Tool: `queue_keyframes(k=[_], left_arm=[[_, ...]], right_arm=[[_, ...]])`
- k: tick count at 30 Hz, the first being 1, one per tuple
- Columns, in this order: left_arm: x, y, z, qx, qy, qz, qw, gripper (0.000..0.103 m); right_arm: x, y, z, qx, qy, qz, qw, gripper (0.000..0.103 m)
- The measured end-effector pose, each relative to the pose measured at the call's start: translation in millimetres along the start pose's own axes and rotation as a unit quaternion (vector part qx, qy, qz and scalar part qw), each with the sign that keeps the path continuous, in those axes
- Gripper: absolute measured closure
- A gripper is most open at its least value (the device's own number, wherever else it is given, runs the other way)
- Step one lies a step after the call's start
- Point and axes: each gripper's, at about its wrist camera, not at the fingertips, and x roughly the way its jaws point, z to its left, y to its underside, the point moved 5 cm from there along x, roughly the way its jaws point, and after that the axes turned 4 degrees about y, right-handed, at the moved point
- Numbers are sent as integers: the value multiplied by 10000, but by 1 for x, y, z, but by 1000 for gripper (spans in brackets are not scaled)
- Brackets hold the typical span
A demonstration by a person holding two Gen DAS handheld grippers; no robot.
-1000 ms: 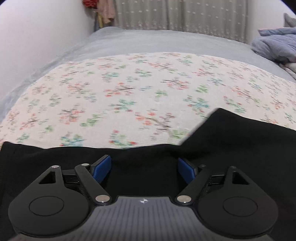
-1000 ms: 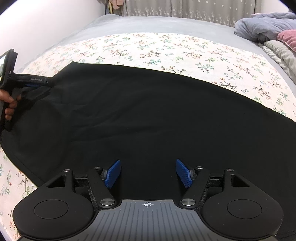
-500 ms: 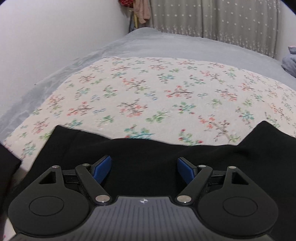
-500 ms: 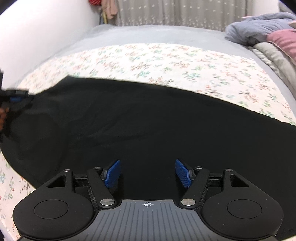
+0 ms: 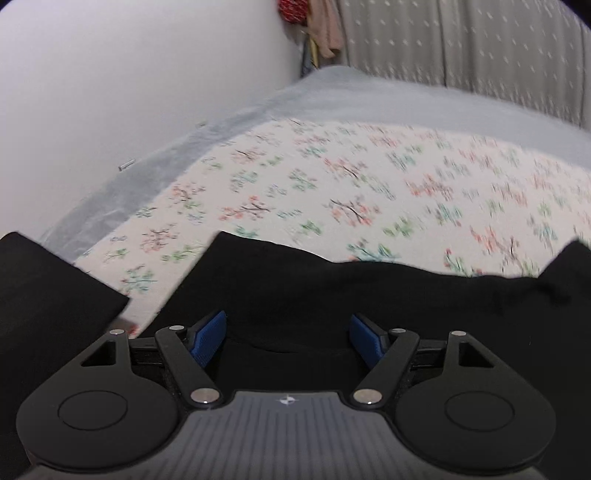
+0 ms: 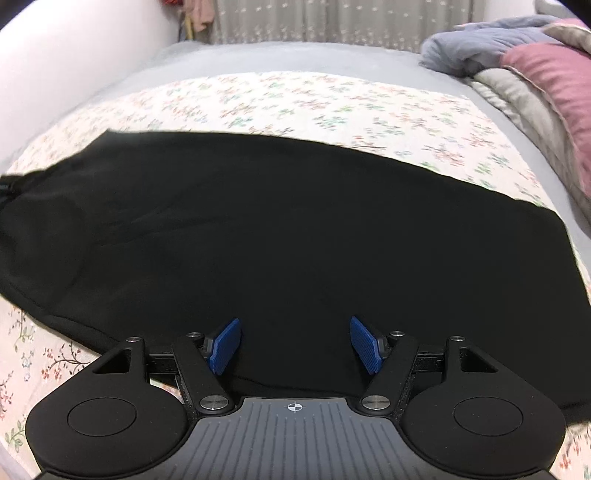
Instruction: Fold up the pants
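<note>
On the bed [image 6: 122, 85], over a floral sheet [image 6: 332, 107]: black pants [image 6: 277, 229] spread flat, running across the right wrist view from the left edge to the right edge. Far edge of the cloth straight against the floral print; near-left edge curved, with sheet showing below it.

Right gripper [image 6: 294, 344] above the near edge of the pants, blue pads [image 6: 225, 345] apart, only flat cloth under the gap, no fold pinched, no pad contact visible. Grey and pink blankets [image 6: 535, 74] piled at the far right of the bed, well apart from the pants.

Left gripper [image 5: 288, 338] over a different part of the pants, at an edge with two raised corners, floral sheet beyond. Pads [image 5: 207, 338] wide apart, jaws closing slightly; black cloth below the gap, pads not pressing on it. Separate black flap [image 5: 44, 291] at the left of that view, apart from the main cloth by a strip of sheet; cannot tell whether the same garment.

White wall [image 5: 129, 74] along the left of the bed, grey curtain [image 5: 461, 48] at the far end, clothes [image 5: 325, 29] hanging in the corner. Left wrist view motion-blurred on the sheet pattern.
</note>
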Motion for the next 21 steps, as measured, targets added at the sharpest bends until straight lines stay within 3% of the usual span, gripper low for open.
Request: queue_keyframes(k=[7,11,16,21], left_arm=[[-22,11,30,-636,199,172,9976,12],[-38,19,29,-660,299,132,9973,6],[-39,32,17,-428,429,297,9977,6],[-54,30,11,-431,424,-22,9982,10]], right_arm=[[-22,4,-30,441,145,-197,9987,36],[-27,6,-43,647,251,-218,9974,36],[-45,13,-74,1157,349,-316,9922,36],[-66,30,-130,2138,485,-444,9747,37]])
